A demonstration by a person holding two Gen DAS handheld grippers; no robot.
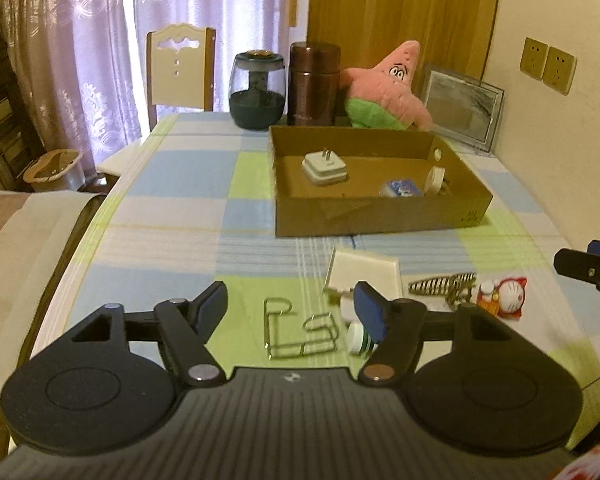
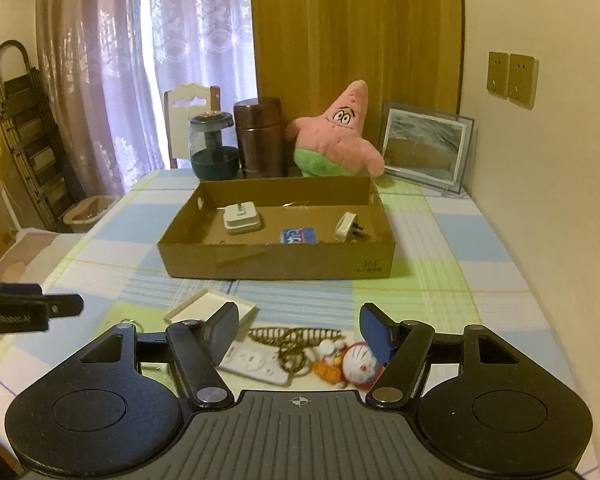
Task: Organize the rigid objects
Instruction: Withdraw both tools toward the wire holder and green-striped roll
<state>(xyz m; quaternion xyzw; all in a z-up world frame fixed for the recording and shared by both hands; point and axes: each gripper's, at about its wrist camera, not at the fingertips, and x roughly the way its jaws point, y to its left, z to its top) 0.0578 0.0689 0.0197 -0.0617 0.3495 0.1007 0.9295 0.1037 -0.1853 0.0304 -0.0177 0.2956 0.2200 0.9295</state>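
- Cardboard, brown and shallow, the open box (image 2: 276, 266) sits mid-table on the checked cloth (image 1: 172, 216), holding a white plug adapter (image 2: 242, 219) and a small blue packet (image 2: 299, 236).
- Left gripper (image 1: 290, 312) hangs with jaws apart, empty, above a bent wire hook (image 1: 300, 330).
- Right gripper (image 2: 298, 334) gapes, empty, over a red-and-white cat figurine (image 2: 358, 364) and a white remote (image 2: 256, 364).
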